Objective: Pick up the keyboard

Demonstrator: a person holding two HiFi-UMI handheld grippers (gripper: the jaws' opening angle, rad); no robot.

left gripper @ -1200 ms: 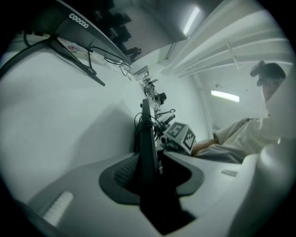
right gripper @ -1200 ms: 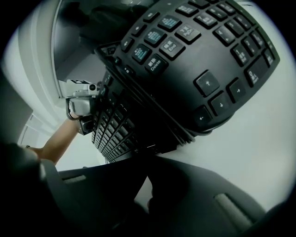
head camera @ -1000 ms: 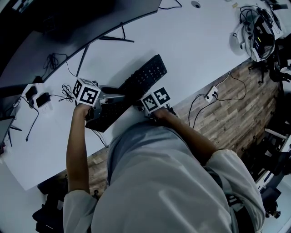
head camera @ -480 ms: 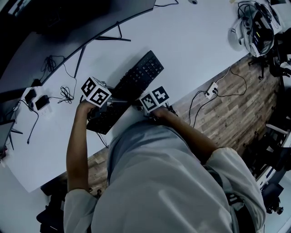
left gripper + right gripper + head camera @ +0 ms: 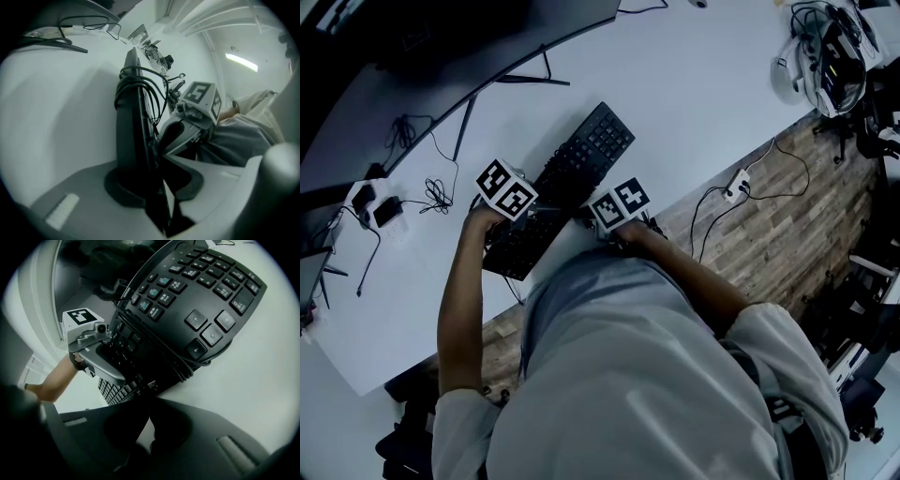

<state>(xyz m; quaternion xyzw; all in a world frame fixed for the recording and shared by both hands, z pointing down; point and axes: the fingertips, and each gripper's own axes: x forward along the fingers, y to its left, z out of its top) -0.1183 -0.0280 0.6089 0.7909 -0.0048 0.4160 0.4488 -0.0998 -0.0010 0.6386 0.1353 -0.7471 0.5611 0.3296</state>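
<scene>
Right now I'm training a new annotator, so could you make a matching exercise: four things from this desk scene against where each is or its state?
Things:
1 left gripper
2 right gripper
3 cable
4 white box

Places or states:
a on the wooden floor
b wound round the keyboard
c shut on the keyboard's end
d at the keyboard's near long edge

Pairs: 1c, 2d, 3b, 4a.
</scene>
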